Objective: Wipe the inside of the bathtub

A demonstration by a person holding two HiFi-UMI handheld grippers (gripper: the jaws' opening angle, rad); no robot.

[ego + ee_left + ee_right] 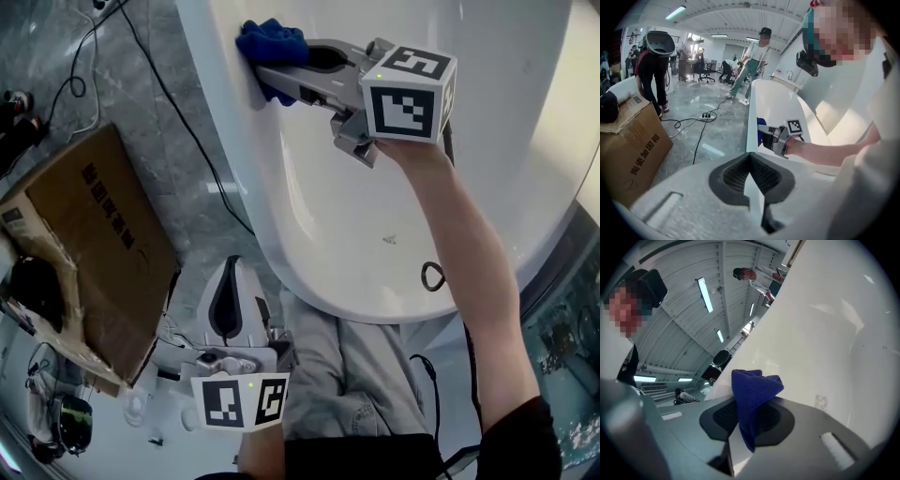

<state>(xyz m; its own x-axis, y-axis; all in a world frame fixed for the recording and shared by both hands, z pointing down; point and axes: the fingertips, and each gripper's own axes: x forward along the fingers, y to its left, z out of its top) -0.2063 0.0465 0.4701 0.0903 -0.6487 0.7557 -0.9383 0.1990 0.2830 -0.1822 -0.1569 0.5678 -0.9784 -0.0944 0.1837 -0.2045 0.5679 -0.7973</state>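
The white bathtub (394,178) fills the upper right of the head view. My right gripper (265,67) is shut on a blue cloth (272,41) and holds it against the tub's inner wall just under the rim. In the right gripper view the blue cloth (752,397) sticks up from the closed jaws, with the tub wall (825,329) right beside it. My left gripper (231,267) hangs low beside the person's lap, outside the tub, shut and empty. The left gripper view looks along its closed jaws (751,158) toward the right gripper (761,132) and the bathtub (771,101).
A cardboard box (94,234) stands on the grey floor left of the tub. Black cables (164,98) run over the floor, with a power strip (706,115) farther off. A cable loop (432,277) lies in the tub near a small drain mark (389,240). Several people (752,61) stand in the room.
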